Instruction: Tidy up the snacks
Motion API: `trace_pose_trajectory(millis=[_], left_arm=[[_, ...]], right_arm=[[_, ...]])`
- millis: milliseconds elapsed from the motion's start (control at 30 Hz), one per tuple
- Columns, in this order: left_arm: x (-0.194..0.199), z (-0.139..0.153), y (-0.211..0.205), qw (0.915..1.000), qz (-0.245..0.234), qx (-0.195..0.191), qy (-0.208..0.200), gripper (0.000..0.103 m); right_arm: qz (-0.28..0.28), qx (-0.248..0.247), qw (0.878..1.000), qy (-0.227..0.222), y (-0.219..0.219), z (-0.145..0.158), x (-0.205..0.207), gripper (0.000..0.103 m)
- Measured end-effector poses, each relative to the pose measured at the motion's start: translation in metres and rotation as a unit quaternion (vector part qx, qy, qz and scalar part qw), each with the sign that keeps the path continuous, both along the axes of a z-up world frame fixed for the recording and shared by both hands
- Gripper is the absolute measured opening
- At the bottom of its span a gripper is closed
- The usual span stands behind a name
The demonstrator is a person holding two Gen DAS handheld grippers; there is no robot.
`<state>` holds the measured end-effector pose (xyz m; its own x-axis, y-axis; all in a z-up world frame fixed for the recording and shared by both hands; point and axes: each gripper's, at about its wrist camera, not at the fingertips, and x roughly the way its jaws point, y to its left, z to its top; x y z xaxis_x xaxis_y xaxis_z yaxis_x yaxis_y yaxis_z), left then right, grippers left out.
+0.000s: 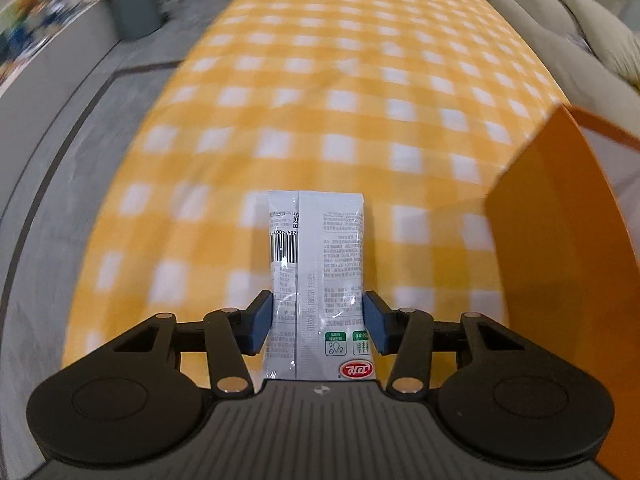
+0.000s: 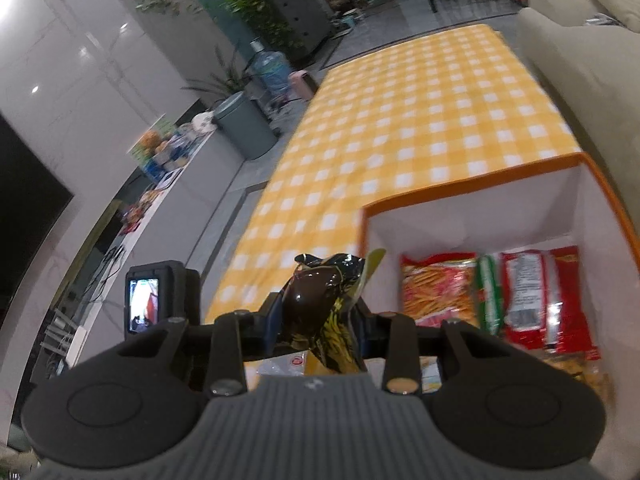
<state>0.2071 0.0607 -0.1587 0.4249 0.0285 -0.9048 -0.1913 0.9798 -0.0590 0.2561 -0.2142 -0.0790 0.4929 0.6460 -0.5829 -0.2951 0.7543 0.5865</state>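
Observation:
My left gripper [image 1: 318, 320] is shut on a white snack packet [image 1: 318, 272] with a barcode and small print, held above the yellow checked tablecloth [image 1: 340, 92]. An orange box [image 1: 560, 248] stands just to its right. My right gripper [image 2: 316, 320] is shut on a crumpled black and yellow snack bag [image 2: 324, 304], held over the left wall of the same orange box [image 2: 472, 200], which is white inside. Red snack packets [image 2: 524, 300] and a packet of orange sticks [image 2: 436, 288] lie in the box.
The table [image 2: 420, 120] stretches away ahead. A grey bin [image 2: 244, 124] and a blue water jug [image 2: 272, 68] stand on the floor to its left. A beige sofa [image 2: 580, 52] runs along its right side. The other gripper's camera [image 2: 160, 300] is at my left.

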Motion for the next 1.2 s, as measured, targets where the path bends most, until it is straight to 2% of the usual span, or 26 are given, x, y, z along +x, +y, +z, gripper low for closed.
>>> trace_pose_trajectory(millis=[100, 233, 400, 533, 633, 767, 1033, 1200], left_arm=[[-0.019, 0.004, 0.026, 0.9994, 0.034, -0.009, 0.003, 0.055], [-0.041, 0.006, 0.053, 0.9976, 0.066, -0.022, 0.002, 0.056], [-0.048, 0.006, 0.08, 0.995, 0.095, -0.031, -0.001, 0.055], [-0.048, 0.003, 0.085, 0.995, 0.083, -0.055, -0.003, 0.055], [-0.049, 0.002, 0.08, 0.9964, 0.067, -0.051, -0.002, 0.055], [-0.05, 0.008, 0.077, 0.9966, 0.056, -0.058, -0.016, 0.055], [-0.053, 0.033, 0.07, 0.9961, 0.044, -0.053, -0.055, 0.055], [-0.057, 0.059, 0.059, 0.9943, 0.04, -0.053, -0.083, 0.055]], right_arm=[[0.032, -0.007, 0.999, 0.001, 0.021, 0.002, -0.008, 0.034], [0.082, -0.002, 0.996, 0.027, 0.058, -0.009, -0.016, 0.034], [0.119, -0.079, 0.989, 0.03, 0.105, -0.026, -0.031, 0.034], [0.127, -0.145, 0.981, 0.023, 0.135, -0.047, -0.042, 0.034], [0.124, -0.182, 0.975, 0.022, 0.146, -0.065, -0.046, 0.034], [0.122, -0.175, 0.977, 0.025, 0.144, -0.066, -0.046, 0.034], [0.106, -0.151, 0.983, 0.004, 0.133, -0.042, -0.049, 0.034], [0.095, -0.136, 0.986, -0.01, 0.121, -0.026, -0.054, 0.034]])
